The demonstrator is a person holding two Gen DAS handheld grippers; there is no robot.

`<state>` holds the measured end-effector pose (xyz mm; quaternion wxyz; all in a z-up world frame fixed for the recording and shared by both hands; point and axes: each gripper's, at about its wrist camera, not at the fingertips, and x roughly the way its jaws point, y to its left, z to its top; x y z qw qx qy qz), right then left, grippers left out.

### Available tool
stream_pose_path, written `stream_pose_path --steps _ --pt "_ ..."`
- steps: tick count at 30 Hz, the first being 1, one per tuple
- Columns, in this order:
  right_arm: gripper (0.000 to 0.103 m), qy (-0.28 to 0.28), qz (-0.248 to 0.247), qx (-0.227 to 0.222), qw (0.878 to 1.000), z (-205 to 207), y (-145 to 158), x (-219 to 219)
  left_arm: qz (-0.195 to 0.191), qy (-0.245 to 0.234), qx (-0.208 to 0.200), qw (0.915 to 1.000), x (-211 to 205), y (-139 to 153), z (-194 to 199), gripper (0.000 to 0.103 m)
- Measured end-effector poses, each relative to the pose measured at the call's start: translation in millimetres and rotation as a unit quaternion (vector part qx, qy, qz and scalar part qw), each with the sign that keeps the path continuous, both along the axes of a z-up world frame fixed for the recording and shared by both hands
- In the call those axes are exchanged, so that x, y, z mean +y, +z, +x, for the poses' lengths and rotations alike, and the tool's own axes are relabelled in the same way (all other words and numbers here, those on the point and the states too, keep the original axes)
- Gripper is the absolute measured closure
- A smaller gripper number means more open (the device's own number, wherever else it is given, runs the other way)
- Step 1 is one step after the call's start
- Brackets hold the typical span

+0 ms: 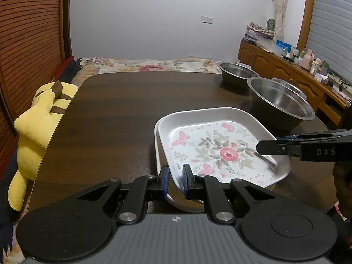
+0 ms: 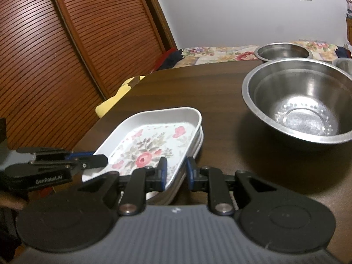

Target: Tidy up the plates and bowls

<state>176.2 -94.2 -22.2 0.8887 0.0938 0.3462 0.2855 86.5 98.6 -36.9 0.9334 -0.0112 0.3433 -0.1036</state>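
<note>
A square white plate with a rose print lies on top of other plates on the dark wooden table. It also shows in the right wrist view. My left gripper straddles the top plate's near-left rim with a narrow gap between the jaws. My right gripper straddles the plate's right rim, also with a narrow gap; it also shows in the left wrist view. Three steel bowls stand beyond: a large one, a far one and a third behind.
A yellow plush toy leans at the table's left edge. A bed with a floral cover lies behind the table. A wooden sideboard with clutter stands at the right. Slatted wooden doors are on the left.
</note>
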Motion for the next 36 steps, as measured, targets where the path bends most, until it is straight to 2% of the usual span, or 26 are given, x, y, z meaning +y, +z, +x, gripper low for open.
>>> stream_pose_path --steps 8,12,15,23,26,28,31,36 --pt "0.081 0.007 -0.013 -0.021 1.0 -9 8 0 0.011 0.013 -0.014 0.9998 4 7 2 0.088" --pt "0.081 0.007 -0.014 -0.025 1.0 -10 7 0 0.005 0.014 -0.016 0.9998 8 10 2 0.086" --pt "0.081 0.004 -0.009 -0.03 0.999 -14 10 -4 0.006 0.009 -0.024 0.9997 5 15 1 0.078" --pt "0.08 -0.035 -0.004 -0.061 0.998 -21 27 -39 0.012 -0.025 -0.056 0.9981 -24 32 9 0.049" --pt "0.072 -0.061 -0.004 -0.075 0.995 -21 32 -61 0.007 -0.043 -0.07 0.9966 -41 37 15 0.035" --pt "0.058 -0.079 -0.005 -0.083 0.993 -20 34 -75 0.002 -0.056 -0.075 0.9956 -53 38 19 0.035" --pt "0.047 -0.103 -0.019 -0.092 0.99 -16 34 -92 -0.001 -0.076 -0.081 0.9938 -76 38 25 0.035" --pt "0.047 -0.132 -0.038 -0.1 0.985 -10 29 -112 -0.001 -0.101 -0.085 0.9912 -108 36 37 0.034"
